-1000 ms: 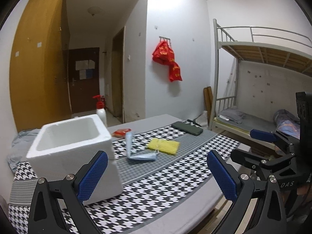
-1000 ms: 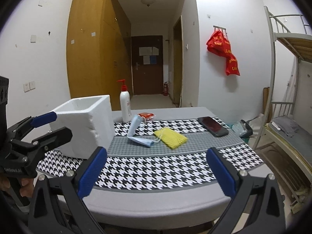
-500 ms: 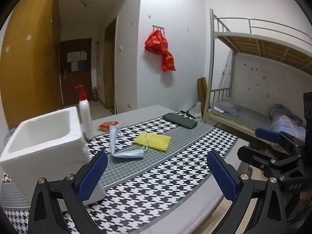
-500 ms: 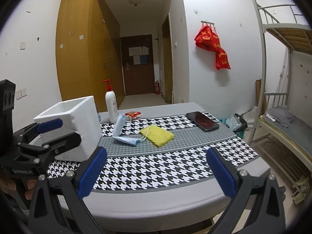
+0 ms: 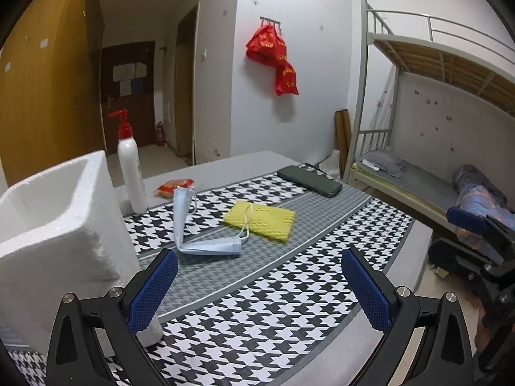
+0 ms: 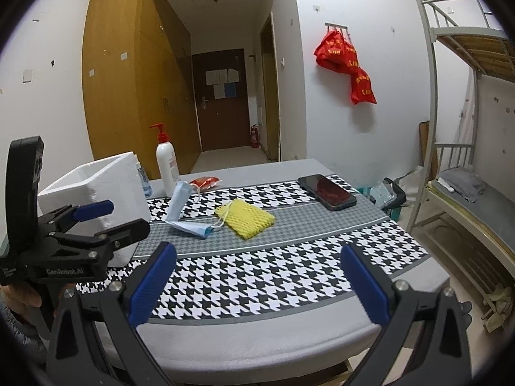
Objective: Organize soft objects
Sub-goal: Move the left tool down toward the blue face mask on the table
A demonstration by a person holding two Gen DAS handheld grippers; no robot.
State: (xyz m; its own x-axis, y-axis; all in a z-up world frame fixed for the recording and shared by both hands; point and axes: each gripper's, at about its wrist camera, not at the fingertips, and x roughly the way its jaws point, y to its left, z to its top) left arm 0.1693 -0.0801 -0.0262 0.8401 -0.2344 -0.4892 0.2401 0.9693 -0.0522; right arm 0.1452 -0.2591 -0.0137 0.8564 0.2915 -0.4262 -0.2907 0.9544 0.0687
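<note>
Left gripper (image 5: 259, 284): jaws spread wide, nothing between the blue pads; it hangs over the near part of the table, just beside the foam box.
Right gripper (image 6: 257, 280): jaws likewise wide apart, holding nothing; it hangs at the near table edge, well apart from the soft items.
Face mask (image 5: 206, 225): pale blue, pleated, bent in two. One half lies flat on the grey band of the cloth, the other stands up nearly vertical. Its white ear loops trail over the yellow item.
Yellow foam net (image 5: 260, 220): bright yellow, ribbed mesh texture, flat rectangle, lying on the grey band just right of the mask and touching its loops.
Foam box (image 5: 48, 234): white, open-topped, rough chipped rim, standing at the left end of the table; interior not fully visible.
Tablecloth (image 6: 273, 276): black-and-white houndstooth with grey bands.
Pump bottle (image 5: 130, 167): white, red pump, upright behind the mask.
Red packet (image 5: 173, 186): small, near the bottle's base.
Phone (image 6: 326, 191): dark, face up, far right of the cloth.
</note>
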